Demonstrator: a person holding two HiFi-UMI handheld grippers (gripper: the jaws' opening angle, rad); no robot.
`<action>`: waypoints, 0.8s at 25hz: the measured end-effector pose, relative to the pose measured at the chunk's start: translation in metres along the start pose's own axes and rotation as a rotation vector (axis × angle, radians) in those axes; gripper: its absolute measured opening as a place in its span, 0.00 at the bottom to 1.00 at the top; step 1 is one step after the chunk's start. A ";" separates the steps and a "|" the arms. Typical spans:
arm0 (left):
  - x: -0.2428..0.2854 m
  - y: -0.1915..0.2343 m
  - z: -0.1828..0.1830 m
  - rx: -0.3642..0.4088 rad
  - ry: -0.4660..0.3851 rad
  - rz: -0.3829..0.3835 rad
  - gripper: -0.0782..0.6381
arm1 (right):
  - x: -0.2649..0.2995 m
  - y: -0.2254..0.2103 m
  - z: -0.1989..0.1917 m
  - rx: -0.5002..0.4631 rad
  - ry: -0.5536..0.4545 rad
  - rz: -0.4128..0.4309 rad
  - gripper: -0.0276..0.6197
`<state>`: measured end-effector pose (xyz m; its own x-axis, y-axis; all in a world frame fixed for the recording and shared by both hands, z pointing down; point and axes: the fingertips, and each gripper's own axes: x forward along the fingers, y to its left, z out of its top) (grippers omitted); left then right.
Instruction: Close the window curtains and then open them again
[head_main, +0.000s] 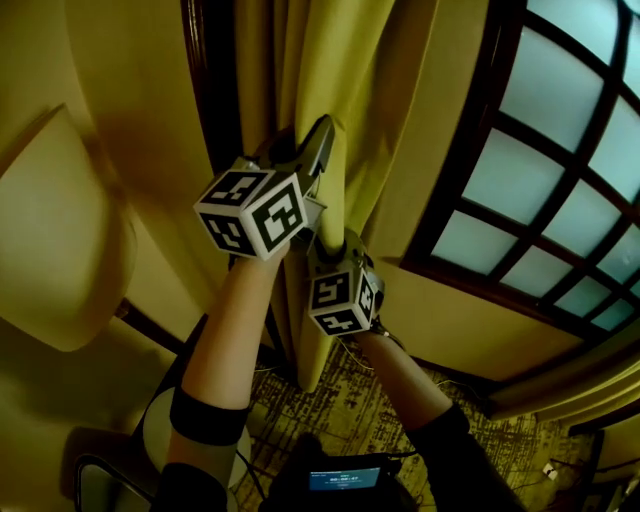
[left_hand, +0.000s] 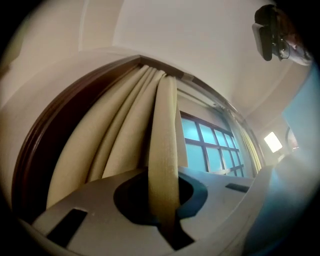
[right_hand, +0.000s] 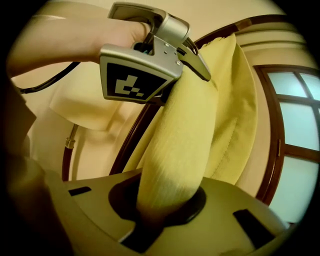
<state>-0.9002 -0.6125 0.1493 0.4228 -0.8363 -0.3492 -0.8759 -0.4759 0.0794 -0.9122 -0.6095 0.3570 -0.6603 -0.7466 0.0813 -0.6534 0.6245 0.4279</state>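
Observation:
The yellow curtain (head_main: 300, 60) hangs bunched in folds at the left side of the paned window (head_main: 560, 150). My left gripper (head_main: 322, 140) reaches up into the folds; in the left gripper view it (left_hand: 167, 225) is shut on one narrow fold of the curtain (left_hand: 164, 150). Just below it, my right gripper (head_main: 335, 242) holds the same bunch. In the right gripper view a thick fold of the curtain (right_hand: 185, 140) fills the hollow of the right gripper (right_hand: 150, 225) and is pinched there. The left gripper (right_hand: 200, 67) shows above it, against the fabric.
A dark wooden frame (head_main: 455, 190) surrounds the window. A pale lampshade (head_main: 60, 230) on a pole stands to the left, close to my left arm. Patterned carpet (head_main: 350, 400) lies below, and a small lit screen (head_main: 345, 478) sits at the bottom edge.

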 end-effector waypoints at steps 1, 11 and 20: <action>0.000 -0.010 -0.002 0.005 -0.003 -0.003 0.12 | -0.010 -0.004 -0.004 0.004 -0.003 0.000 0.16; -0.043 -0.104 -0.051 0.011 0.033 0.115 0.45 | -0.135 -0.038 -0.054 0.102 0.007 -0.041 0.54; -0.137 -0.201 -0.130 0.025 0.217 0.176 0.45 | -0.290 -0.074 -0.126 0.238 0.121 -0.081 0.54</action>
<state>-0.7517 -0.4374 0.3028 0.3011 -0.9455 -0.1240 -0.9446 -0.3135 0.0974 -0.6258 -0.4675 0.4148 -0.5630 -0.8091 0.1686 -0.7800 0.5876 0.2152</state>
